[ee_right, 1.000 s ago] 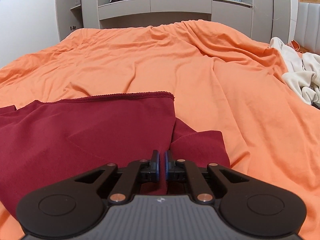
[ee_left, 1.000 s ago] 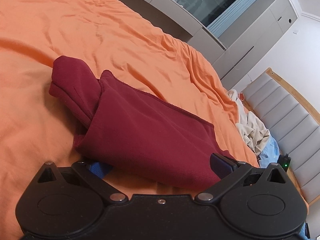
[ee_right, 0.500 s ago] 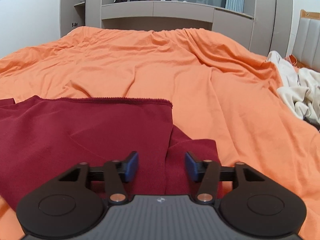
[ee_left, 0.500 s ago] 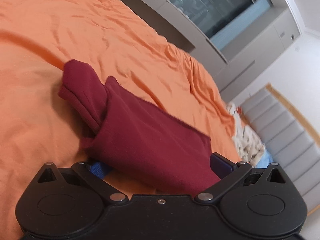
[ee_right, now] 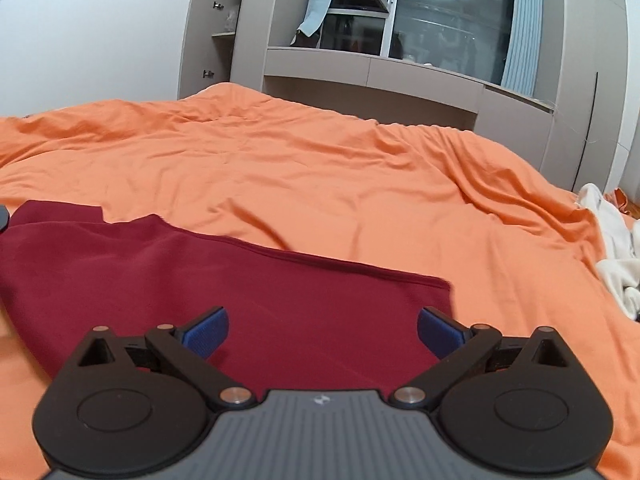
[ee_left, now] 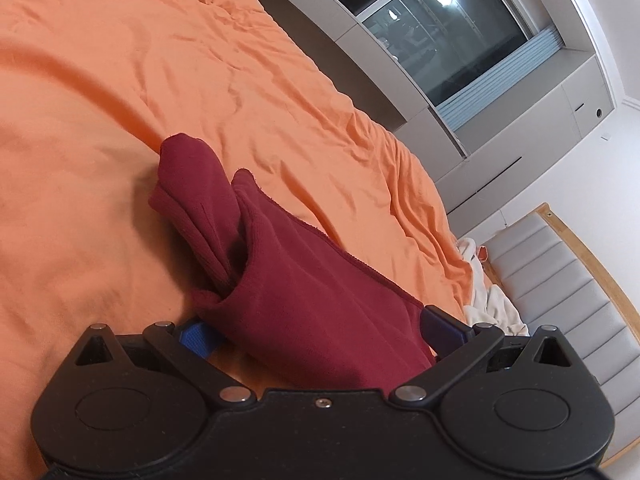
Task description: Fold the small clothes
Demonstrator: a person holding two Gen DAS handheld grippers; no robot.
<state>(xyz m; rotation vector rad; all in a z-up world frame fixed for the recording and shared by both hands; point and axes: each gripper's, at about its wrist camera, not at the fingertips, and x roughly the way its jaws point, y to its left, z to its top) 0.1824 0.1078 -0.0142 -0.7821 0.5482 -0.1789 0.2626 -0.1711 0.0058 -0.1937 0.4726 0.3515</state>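
Released from the right gripper (ee_right: pixel 322 330), the maroon garment (ee_right: pixel 256 300) now lies flat on the orange bedspread (ee_right: pixel 320 184), where a second ago the blue pads were pinched together on a raised fold of it. The right gripper's jaws have just been opening and now stand fully spread, the cloth spread beneath them but not pressed by either pad (ee_right: pixel 206 330). That gripper has also drawn back and swung: the garment's far hem, earlier level across the right wrist view, now runs slanting down toward the right, and its corner lies near the right-hand pad rather than at centre.

Seen from the left wrist, the left gripper (ee_left: pixel 320 332) is held wide, as it was before, with the folded bulk of the maroon garment (ee_left: pixel 304 300) lying between its blue pads; whether the pads press on the cloth cannot be told. The view has rolled since the earlier frame, so the bedspread (ee_left: pixel 120 100) tilts more steeply. A rolled sleeve end (ee_left: pixel 192 196) of the garment pokes out onto the bedspread beyond the gripper. A pale pile of clothes (ee_left: pixel 488 304) lies at the bedspread's far edge, beside a grey padded headboard (ee_left: pixel 560 280). A window (ee_right: pixel 444 12) stands beyond the bedspread.
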